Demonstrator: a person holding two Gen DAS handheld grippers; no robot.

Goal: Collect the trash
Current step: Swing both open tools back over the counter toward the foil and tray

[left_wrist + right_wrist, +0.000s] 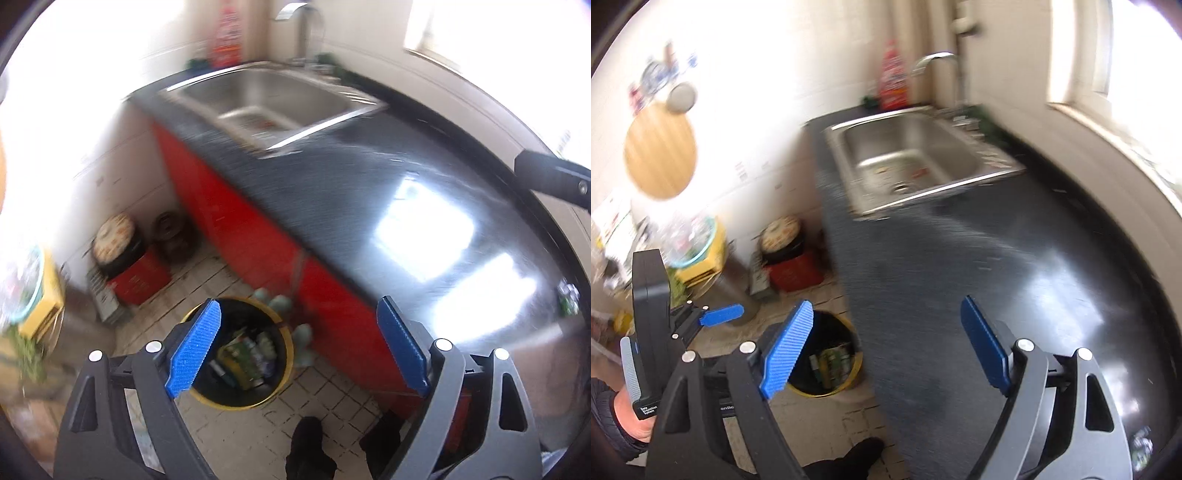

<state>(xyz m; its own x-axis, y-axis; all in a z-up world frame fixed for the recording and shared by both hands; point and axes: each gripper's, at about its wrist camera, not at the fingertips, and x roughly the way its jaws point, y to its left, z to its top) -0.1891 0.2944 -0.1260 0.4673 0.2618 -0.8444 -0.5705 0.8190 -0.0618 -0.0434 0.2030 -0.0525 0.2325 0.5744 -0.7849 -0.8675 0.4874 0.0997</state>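
Observation:
A yellow-rimmed trash bin [284, 354] lined in black stands on the tiled floor beside the red cabinet; it holds green packets and other trash [245, 356]. My left gripper [299, 343] is open and empty, above the bin. My right gripper [886, 343] is open and empty over the dark counter's edge; the bin [855, 369] shows below its left finger. The left gripper [720, 314] also shows at the left of the right wrist view. A small crumpled green-white scrap [567, 295] lies on the counter at the right, also in the right wrist view [1141, 448].
A steel sink [269, 103] is set in the dark counter [351, 184], with a tap and a red bottle [894, 77] behind. A red box with a black pot [125, 254] stands on the floor by the wall. A round wooden board [659, 151] hangs on the wall.

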